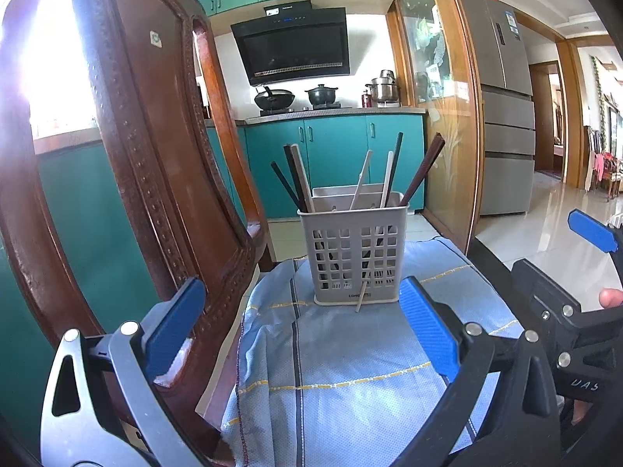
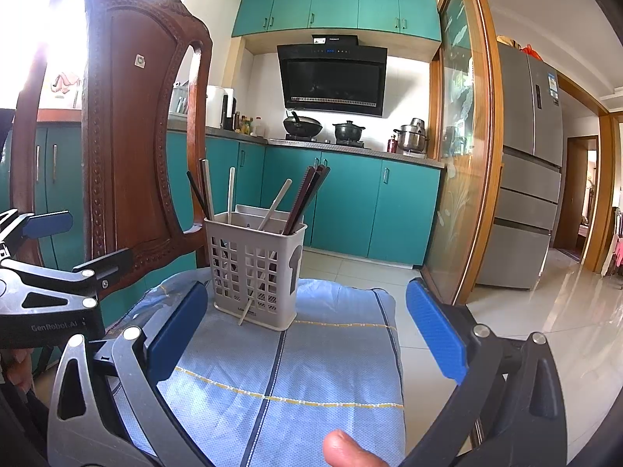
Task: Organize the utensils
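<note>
On blue cloth (image 1: 342, 354) beside wooden chair (image 1: 155, 163): grey utensil basket (image 1: 352, 257) upright, chopsticks (image 1: 391, 183) standing inside, one pale tip poking through front grid. Left gripper (image 1: 300, 327), right gripper (image 2: 307, 332) both spread apart, empty, short of basket.

Bright daylight, both views. Window (image 1: 50, 58) at upper left blown out to white; glare bleeds over chair back (image 1: 128, 124) and washes its edge. Floor tiles (image 1: 545, 218) glossy, mirror light from right. Range hood (image 2: 333, 79) reflects faintly. Cloth (image 2: 296, 366) evenly lit, soft shadow under basket (image 2: 253, 272). Strong fisheye bend: door frame (image 2: 483, 136) and fridge bow outward; black vignette in corners. Fingertip (image 2: 346, 449) at bottom edge blurred. Centre sharp.
</note>
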